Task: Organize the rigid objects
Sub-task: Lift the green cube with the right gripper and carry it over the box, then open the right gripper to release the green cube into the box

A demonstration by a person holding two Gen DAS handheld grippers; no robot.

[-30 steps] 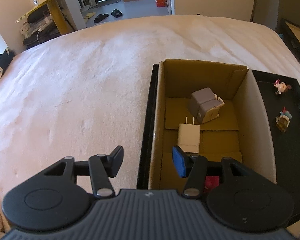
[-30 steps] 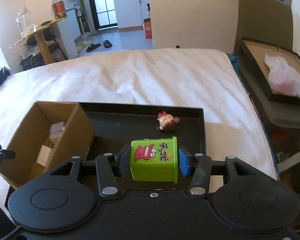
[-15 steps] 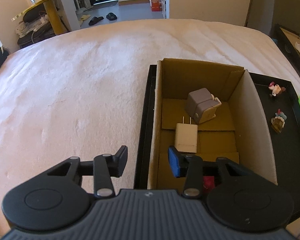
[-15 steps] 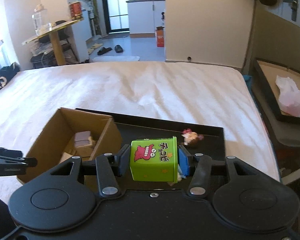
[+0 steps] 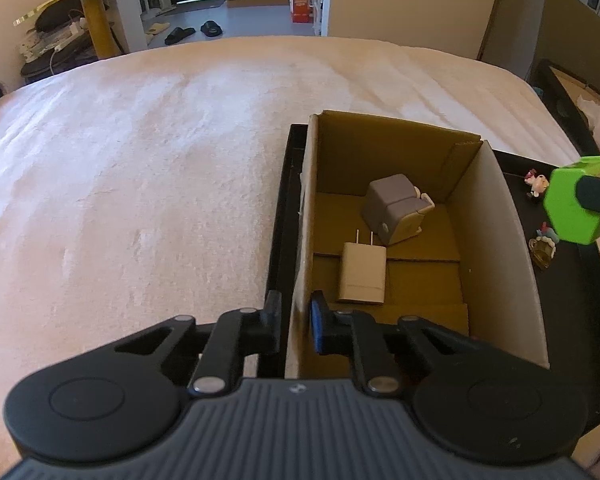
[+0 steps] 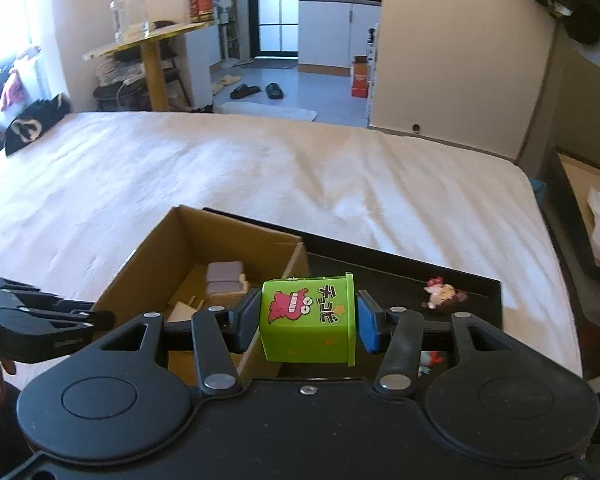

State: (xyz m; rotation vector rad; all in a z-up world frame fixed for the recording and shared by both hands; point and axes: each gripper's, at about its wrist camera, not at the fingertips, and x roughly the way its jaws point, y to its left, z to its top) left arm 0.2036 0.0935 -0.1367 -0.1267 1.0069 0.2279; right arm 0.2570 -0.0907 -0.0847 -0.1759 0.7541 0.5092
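Pinching the cardboard box (image 5: 496, 240) wall, left tool (image 5: 294, 322); right tool (image 6: 306, 320) clamps green cup (image 6: 310, 318).

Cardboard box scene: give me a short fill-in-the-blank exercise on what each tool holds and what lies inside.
1. The left tool is shut on the ____ of the cardboard box.
2. The right tool grips a ____ container with a cartoon print.
3. Inside the box, a white charger lies beside a ____ cube.

Missing words: wall; green; grey
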